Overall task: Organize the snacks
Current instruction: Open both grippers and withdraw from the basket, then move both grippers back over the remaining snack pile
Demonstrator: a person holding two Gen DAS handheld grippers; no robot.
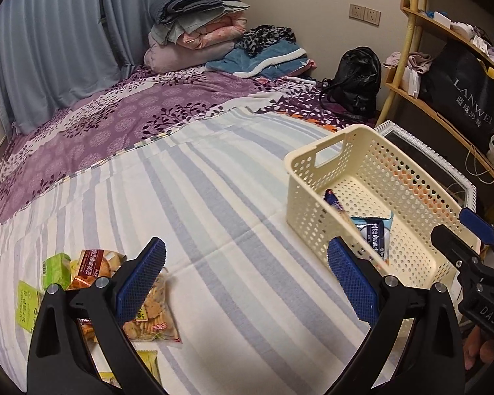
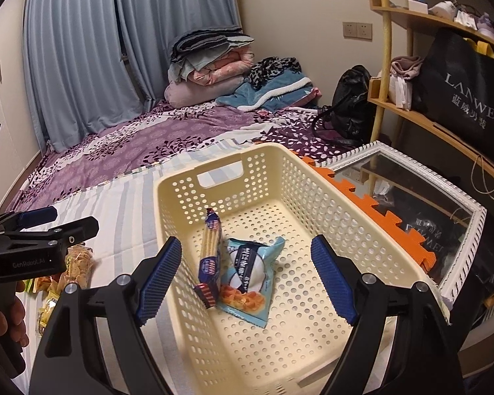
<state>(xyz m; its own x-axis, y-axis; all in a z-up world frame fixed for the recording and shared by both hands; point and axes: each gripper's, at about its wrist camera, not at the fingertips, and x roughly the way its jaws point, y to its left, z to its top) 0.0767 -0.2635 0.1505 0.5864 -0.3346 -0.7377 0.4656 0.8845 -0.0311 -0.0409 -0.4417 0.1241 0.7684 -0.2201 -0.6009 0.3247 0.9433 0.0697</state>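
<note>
A cream perforated basket (image 2: 168,197) (image 1: 313,164) stands on the striped sheet. In it a dark blue cracker pack (image 2: 210,256) leans on the left wall beside a light blue bread pack (image 2: 250,276). My right gripper (image 2: 247,278) hangs open just above the basket's near end, with nothing between its pads. My left gripper (image 1: 247,279) is open and empty over the sheet between the basket and a pile of loose snacks. That pile includes a biscuit bag (image 1: 151,312), a red-brown bag (image 1: 94,266) and a green pack (image 1: 54,270). The left finger hides part of it.
A white-framed mirror (image 2: 461,204) and an orange foam mat (image 2: 362,194) lie right of the basket. A wooden shelf (image 2: 411,112) with a black bag stands beyond. Folded blankets (image 1: 197,33) and a black backpack (image 1: 355,79) sit at the bed's far end.
</note>
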